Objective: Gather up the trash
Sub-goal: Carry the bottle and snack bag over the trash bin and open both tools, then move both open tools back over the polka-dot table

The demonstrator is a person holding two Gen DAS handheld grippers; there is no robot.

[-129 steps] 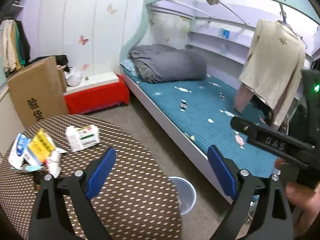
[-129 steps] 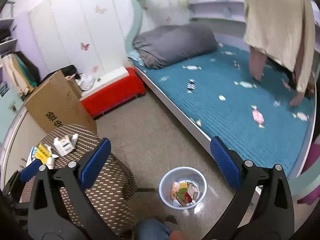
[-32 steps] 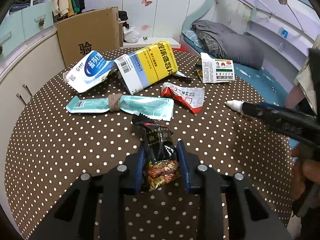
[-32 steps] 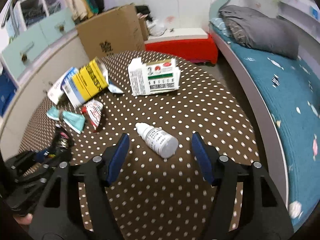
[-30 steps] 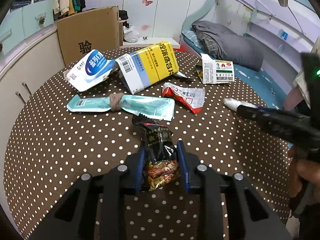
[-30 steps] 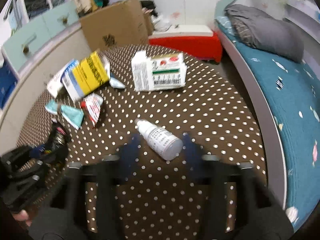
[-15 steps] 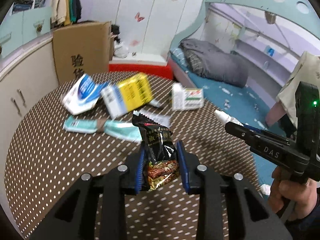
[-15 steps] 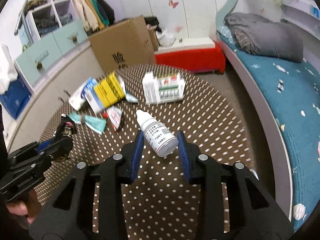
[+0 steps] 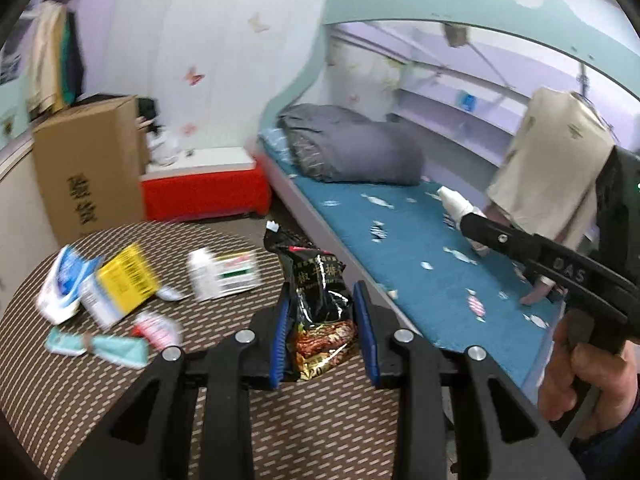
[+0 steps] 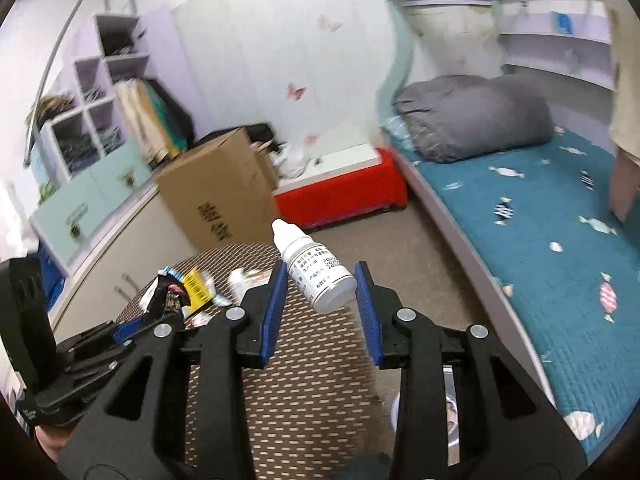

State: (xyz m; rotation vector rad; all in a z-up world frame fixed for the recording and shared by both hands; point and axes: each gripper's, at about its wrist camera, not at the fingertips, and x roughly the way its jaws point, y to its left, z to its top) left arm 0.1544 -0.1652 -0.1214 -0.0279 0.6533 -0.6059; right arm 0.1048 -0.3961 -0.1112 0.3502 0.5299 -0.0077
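Both wrist cameras look forward and slightly down, close above the dotted surface, sharing the bed and cardboard box.

You have the round table near left, with the flattened boxes and wrappers on its far left part; behind it stands the cardboard box, right of that the low bench, and the bed runs along your right

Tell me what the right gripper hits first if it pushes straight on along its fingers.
Probably the brown cardboard box past the round table; the right gripper, shut on the dropper bottle, seems above the tabletop, though depth is unclear.
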